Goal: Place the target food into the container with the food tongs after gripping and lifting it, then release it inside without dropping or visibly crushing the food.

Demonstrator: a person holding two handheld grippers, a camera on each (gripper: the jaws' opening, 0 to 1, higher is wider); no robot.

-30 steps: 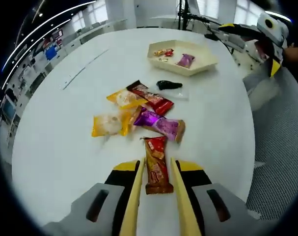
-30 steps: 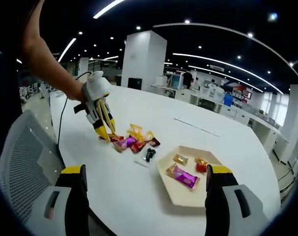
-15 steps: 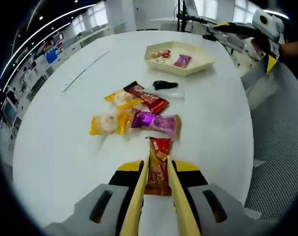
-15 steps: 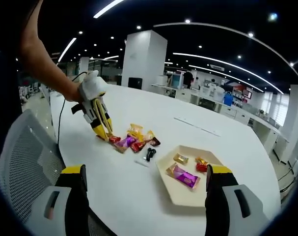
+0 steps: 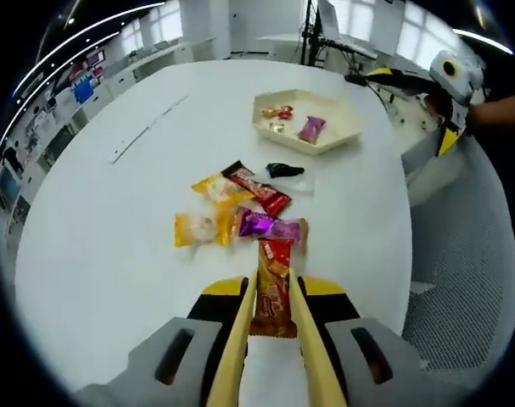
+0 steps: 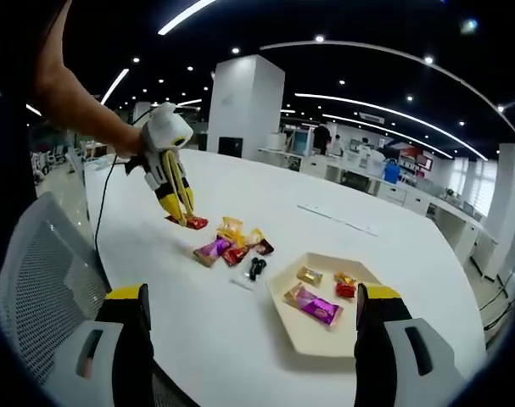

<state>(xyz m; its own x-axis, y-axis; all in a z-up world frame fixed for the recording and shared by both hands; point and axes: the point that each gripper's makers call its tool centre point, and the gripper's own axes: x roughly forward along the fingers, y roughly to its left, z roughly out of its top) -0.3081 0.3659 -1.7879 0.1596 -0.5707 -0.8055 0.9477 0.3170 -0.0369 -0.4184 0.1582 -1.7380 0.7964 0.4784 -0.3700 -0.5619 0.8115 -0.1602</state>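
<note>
Red-and-brown snack bar (image 5: 273, 287) sits clamped in the left gripper (image 5: 273, 326), raised above the white counter (image 5: 104, 237); the right gripper (image 6: 250, 339) hangs wide open, holding nothing. Cream tray (image 6: 325, 326) holds three wrapped snacks.

- Snack bar (image 5: 272, 292) sits betw. the left gripper (image 5: 272, 326) fingers, above the worktop (image 5: 96, 254).
- Pile of snack packs (image 5: 240, 203) just beyond it on the worktop.
- Small clip (image 5: 284, 170) behind the pile, toward the tray (image 5: 306, 127).
- Tray at far side w/ several wrapped sweets (image 5: 310, 128) in it.
- Right gripper (image 6: 249, 339) fingers wide apart, tray betw. them in right gripper view.
</note>
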